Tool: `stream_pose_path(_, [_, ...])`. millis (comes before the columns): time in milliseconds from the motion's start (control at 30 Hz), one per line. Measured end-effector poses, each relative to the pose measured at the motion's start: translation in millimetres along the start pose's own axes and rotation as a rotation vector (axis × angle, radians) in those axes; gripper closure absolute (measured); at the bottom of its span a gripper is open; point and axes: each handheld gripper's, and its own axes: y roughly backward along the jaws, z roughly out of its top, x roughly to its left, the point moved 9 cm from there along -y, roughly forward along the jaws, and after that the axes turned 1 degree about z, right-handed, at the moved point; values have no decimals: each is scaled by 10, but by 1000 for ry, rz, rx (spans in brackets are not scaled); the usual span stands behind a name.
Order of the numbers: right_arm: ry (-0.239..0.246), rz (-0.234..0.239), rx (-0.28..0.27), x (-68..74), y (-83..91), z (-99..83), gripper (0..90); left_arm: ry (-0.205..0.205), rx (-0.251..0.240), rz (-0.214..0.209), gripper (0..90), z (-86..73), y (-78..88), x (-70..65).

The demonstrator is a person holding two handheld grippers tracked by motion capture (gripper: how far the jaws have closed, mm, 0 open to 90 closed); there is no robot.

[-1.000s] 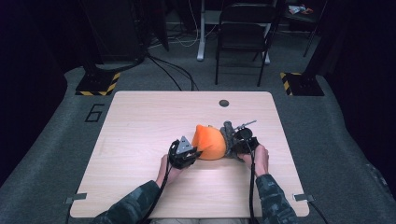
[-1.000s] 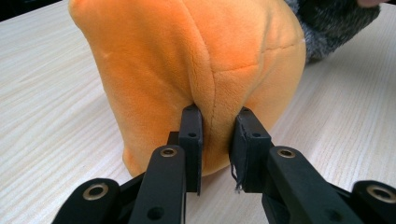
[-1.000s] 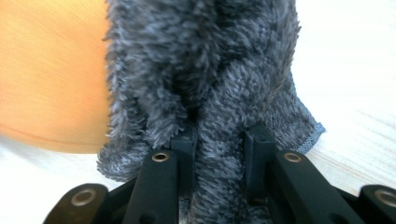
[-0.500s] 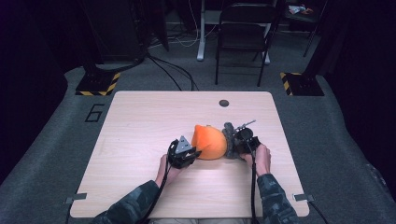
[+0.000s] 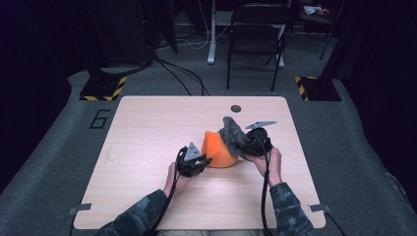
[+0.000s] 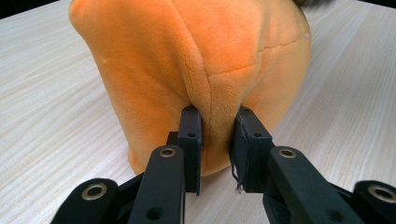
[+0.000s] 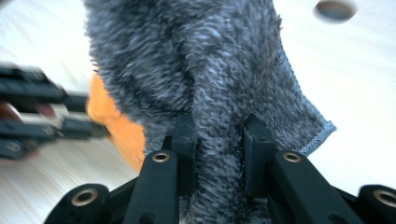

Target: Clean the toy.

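An orange plush piece [image 5: 218, 150] sits in the middle of the wooden table [image 5: 147, 128], rounded and soft [image 6: 187, 60]. My left gripper [image 5: 200, 162] comes at it from the left and is shut on a fold of the orange fabric [image 6: 217, 135]. A grey fuzzy cloth [image 5: 232, 135] with a stitched edge hangs over the orange piece's right side. My right gripper [image 5: 246, 145] is shut on a bunch of that grey cloth [image 7: 219, 158] and holds it raised above the orange plush [image 7: 121, 130]. The left gripper [image 7: 79, 116] shows blurred at the left of the right gripper view.
A round cable hole [image 5: 236, 108] lies near the table's far edge. Beyond the table stand a black chair [image 5: 255, 39], cables on the floor and two yellow-and-black striped bases [image 5: 103, 88]. A "6" [image 5: 100, 119] is marked on the floor left of the table.
My right gripper has risen and lifted the grey cloth up off the orange plush. The left gripper has stayed where it was on the orange fabric.
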Motion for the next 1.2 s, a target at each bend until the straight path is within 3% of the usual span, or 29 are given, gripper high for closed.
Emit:
stream_pose_path(100, [-7,-11,9,-31,-125,-58,710,12,-8,14,673,0,26,5])
stream_pose_path(300, [-15,-21,6,-64,-140,-74,710,-15,5,82,428,-3,46,-6])
stream_pose_path(400, [-6,-17,15,-101,-145,-93,710,-24,29,93,360,-60,-15,-15])
stream_pose_path(433, [-22,-14,12,-97,-153,-90,710,-27,29,104,346,-71,-37,-21])
stream_pose_path(500, [-16,-10,11,-108,-159,-95,710,-51,24,124,337,-66,-69,-29])
stream_pose_path(567, [-9,-15,16,-110,-158,-103,710,-51,7,127,378,-55,-94,-29])
stream_pose_path(700, [-24,-18,10,-112,-161,-109,710,-41,-9,104,609,-38,-106,-12])
stream_pose_path(800, [-30,-22,4,-126,-160,-95,710,-53,-11,104,690,-26,-97,-15])
stream_pose_path(900, [-27,-34,-4,-131,-124,-70,709,-44,-3,88,728,13,-52,-16])
stream_pose_path(1033, [-11,-51,-30,-144,-19,0,710,12,-8,65,740,119,66,-30])
stream_pose_path(1167, [-9,-19,-67,-112,132,111,710,63,-8,39,740,176,161,-35])
stream_pose_path(1200, [-29,8,-77,-43,179,153,710,70,-1,35,740,170,168,-37])
